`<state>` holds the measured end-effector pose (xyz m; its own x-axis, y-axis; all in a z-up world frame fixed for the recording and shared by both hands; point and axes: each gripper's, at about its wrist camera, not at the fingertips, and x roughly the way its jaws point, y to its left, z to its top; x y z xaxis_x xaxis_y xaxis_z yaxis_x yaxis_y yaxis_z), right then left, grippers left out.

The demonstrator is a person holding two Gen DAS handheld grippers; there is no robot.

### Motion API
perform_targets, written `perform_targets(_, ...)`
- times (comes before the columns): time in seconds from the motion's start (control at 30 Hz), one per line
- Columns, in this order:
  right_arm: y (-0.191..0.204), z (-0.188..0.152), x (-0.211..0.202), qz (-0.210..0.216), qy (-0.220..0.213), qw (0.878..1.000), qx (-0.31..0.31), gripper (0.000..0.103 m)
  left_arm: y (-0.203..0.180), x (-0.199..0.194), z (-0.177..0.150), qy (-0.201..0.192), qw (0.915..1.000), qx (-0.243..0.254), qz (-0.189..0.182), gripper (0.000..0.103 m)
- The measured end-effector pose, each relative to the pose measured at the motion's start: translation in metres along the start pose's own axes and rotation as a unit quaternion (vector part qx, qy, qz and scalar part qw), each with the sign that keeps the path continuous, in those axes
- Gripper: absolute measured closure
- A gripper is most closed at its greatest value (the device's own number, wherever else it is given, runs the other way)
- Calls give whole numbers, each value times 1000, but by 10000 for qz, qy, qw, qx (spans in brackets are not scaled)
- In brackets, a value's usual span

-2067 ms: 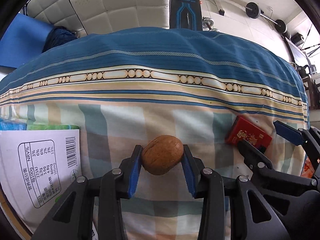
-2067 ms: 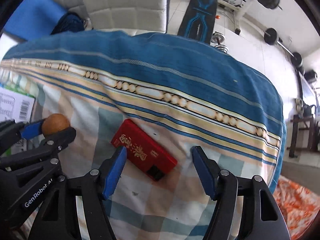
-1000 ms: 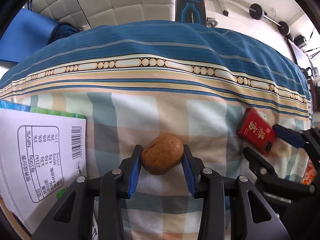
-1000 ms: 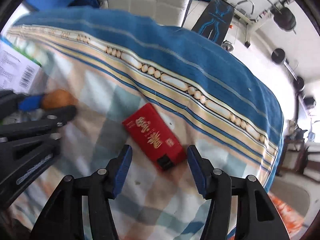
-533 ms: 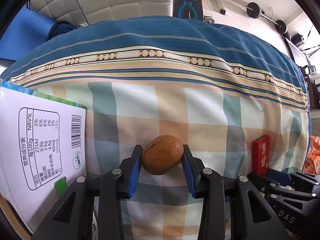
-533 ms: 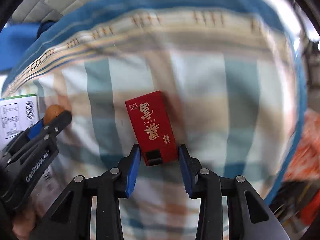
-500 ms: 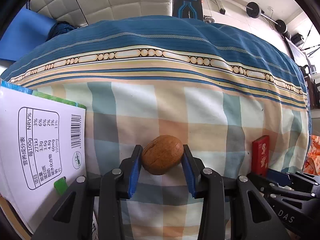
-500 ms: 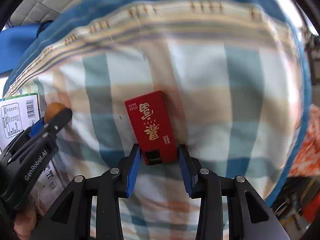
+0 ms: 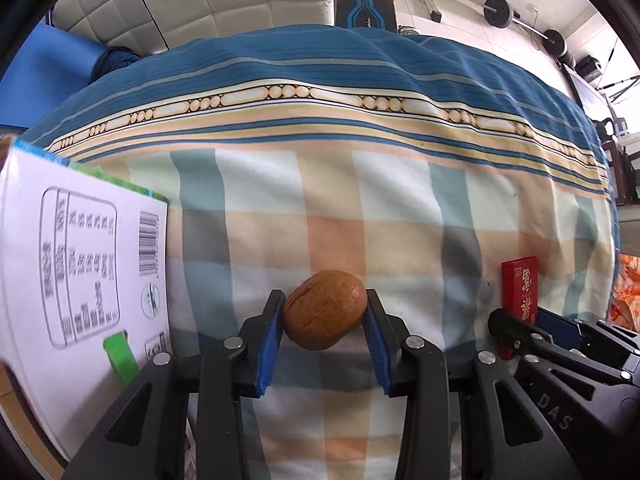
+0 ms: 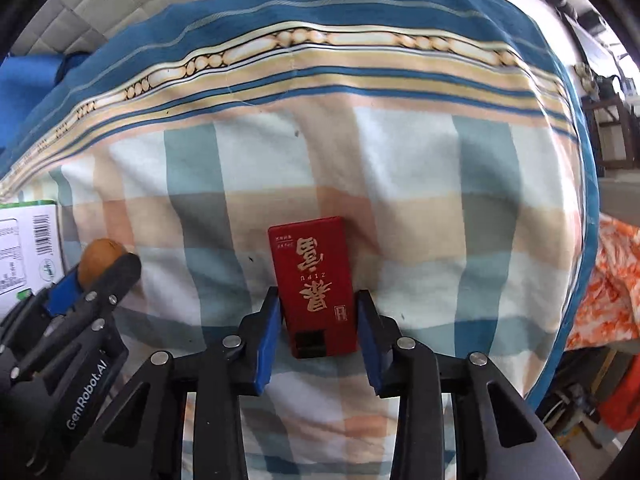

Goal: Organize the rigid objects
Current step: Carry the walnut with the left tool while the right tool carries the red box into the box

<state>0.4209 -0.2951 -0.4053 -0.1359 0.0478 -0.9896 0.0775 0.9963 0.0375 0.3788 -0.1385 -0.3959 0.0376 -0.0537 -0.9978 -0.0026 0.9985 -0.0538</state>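
Observation:
A brown walnut [image 9: 325,316] sits between the blue pads of my left gripper [image 9: 324,296], which is shut on it above the checked cloth [image 9: 360,208]. A red box with gold characters [image 10: 308,256] stands lengthwise between the pads of my right gripper [image 10: 318,294]. Its jaws are closing and both pads touch the sides of the box's near end. The right wrist view also shows the walnut [image 10: 98,258] in the left gripper [image 10: 96,272] at the left. The left wrist view catches the red box [image 9: 519,284] at the right.
A white carton with a nutrition label and barcode [image 9: 80,260] lies at the left on the cloth. The cloth's blue striped border [image 10: 320,12] runs along the far edge. An orange patterned fabric [image 10: 608,280] lies beyond the right edge. Gym weights stand on the floor behind.
My right gripper rolled until the red box lined up between its fingers, and its jaws narrowed onto the box. My left gripper kept its hold on the walnut and barely moved.

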Motion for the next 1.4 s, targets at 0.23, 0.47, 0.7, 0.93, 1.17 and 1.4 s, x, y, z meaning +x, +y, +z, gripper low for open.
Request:
perform_targets(0.23,-10,-42,-37,190,-228,9995,101,66,-5,-20,-14,-83,9997,129,-211,67)
perform_targets(0.47,-6,-72,-87,456,-561,9973,117,66,-11,-76,-35,-463,9968,432,-482,67)
perform_targets(0.7,9,-117,-133,635,-874,9941,-27,66,17,-142,-65,-841,9916,599,-782,67)
perform_targets(0.93,76,-149,-144,981,-1064,9891,-263,66,77,-185,-91,-1056,9897,531,-807,67)
perform_targets(1.17,167,-175,-137,1415,-901,9838,-631,66,165,-193,-110,-1005,9928,128,-636,67)
perform_targets(1.4,229,-180,-95,1349,-517,9878,-572,66,235,-155,-118,-534,9969,-169,-551,67)
